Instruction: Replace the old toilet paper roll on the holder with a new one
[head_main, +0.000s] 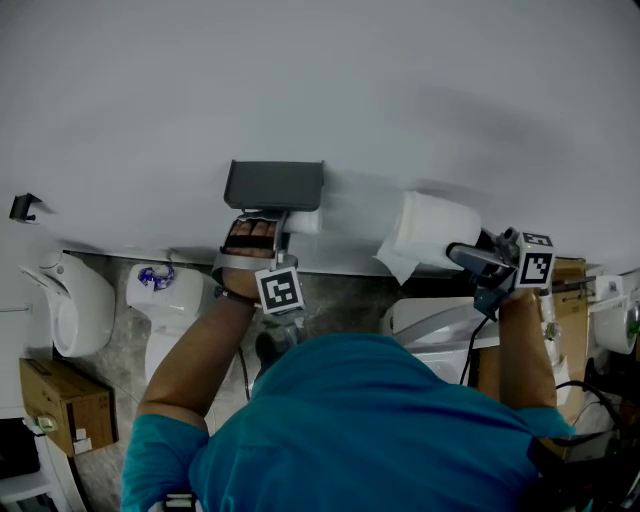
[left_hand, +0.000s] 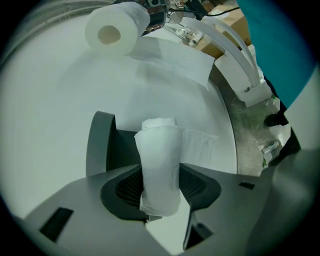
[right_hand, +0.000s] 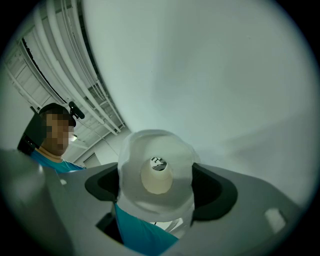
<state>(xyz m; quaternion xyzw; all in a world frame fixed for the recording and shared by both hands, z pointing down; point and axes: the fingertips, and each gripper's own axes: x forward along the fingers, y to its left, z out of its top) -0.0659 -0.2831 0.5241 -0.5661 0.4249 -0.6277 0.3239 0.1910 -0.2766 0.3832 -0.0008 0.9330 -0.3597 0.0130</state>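
Two rolls are being held at once, one in each gripper, by a person in a blue shirt (head_main: 370, 420) who stands close to the wall. I think that is so the swap can be quick: one hand deals with the old roll while the other has the new one ready. Nearest the person, the left gripper (left_hand: 161, 190) has its jaws partway closed, and both pads press on the sides of the old roll (left_hand: 159, 150). That roll is thin and squashy, with only a little paper on it, and a loose sheet hangs beside it. It points straight at the grey holder (left_hand: 100, 145) and sits right under its lid. I cannot tell if it is on the bar or already off. The right gripper (right_hand: 157, 190) is off to the side, well apart from the holder. Its jaws are wider, because they squeeze the fat new roll (right_hand: 160, 202) on both sides. You can look right through the hole in the middle. I think it is held out of the way so the holder has room. Behind it all is the plain white wall (head_main: 300, 80), and down on the floor stand a white toilet (head_main: 165, 300) and a brown box (head_main: 65, 405).
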